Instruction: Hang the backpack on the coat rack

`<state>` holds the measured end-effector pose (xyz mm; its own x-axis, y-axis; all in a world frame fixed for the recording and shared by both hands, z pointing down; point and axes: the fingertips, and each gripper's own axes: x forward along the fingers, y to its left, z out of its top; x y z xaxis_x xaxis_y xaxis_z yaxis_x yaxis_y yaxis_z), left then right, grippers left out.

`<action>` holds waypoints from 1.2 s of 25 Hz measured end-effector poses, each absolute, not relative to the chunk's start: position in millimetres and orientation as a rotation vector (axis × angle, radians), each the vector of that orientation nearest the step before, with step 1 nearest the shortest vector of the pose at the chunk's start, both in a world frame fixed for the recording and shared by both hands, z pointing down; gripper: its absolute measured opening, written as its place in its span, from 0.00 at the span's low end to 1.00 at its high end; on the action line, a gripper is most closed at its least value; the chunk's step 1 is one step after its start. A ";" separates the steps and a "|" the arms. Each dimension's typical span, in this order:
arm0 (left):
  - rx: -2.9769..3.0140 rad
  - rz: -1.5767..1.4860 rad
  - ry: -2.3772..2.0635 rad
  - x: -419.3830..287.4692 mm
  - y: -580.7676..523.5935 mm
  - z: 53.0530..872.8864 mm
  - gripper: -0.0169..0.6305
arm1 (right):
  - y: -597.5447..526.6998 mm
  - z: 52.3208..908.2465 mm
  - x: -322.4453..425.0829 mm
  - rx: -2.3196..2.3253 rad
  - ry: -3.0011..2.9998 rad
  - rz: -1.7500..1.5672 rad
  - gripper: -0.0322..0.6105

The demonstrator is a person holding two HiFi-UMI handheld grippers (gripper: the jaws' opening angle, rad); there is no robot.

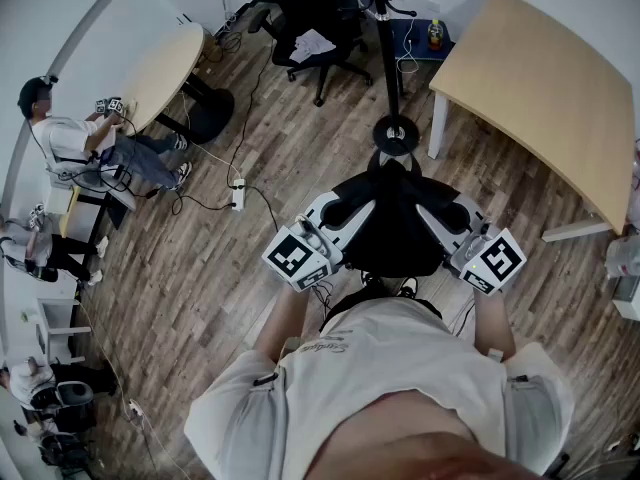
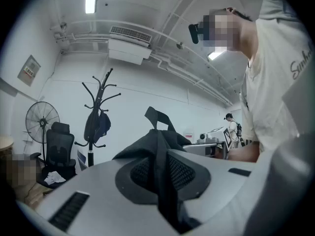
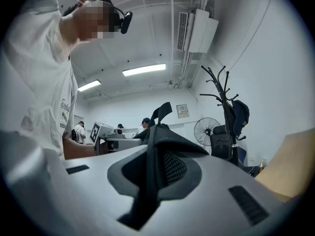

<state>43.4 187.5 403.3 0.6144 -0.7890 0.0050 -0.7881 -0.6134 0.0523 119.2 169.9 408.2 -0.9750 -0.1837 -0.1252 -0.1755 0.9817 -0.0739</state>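
A black backpack (image 1: 395,218) hangs in front of me, held up between both grippers. My left gripper (image 1: 348,213) grips its left side and my right gripper (image 1: 450,216) its right side. In the left gripper view the gripper (image 2: 160,163) is shut on a black strap (image 2: 161,191), with the backpack (image 2: 165,136) and its top loop rising beyond. In the right gripper view the gripper (image 3: 155,159) is likewise shut on a black strap (image 3: 147,181). The black coat rack (image 1: 396,133) stands just beyond the backpack. The coat rack (image 2: 98,107) carries a dark bag on a lower hook.
A black office chair (image 1: 310,23) stands behind the rack on the left. A wooden table (image 1: 540,88) is on the right and a rounded table (image 1: 165,68) on the left with a seated person (image 1: 70,138). A power strip (image 1: 238,198) and cables lie on the floor.
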 end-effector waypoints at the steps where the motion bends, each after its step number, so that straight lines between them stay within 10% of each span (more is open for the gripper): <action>1: 2.783 -0.034 -1.355 41.5 186.6 404.3 0.10 | 169.1 408.9 117.4 -0.273 2.996 -0.086 0.10; 30: 2.875 -0.104 -1.164 -70.1 59.7 387.0 0.10 | 53.5 393.6 4.4 -0.511 2.986 -0.050 0.10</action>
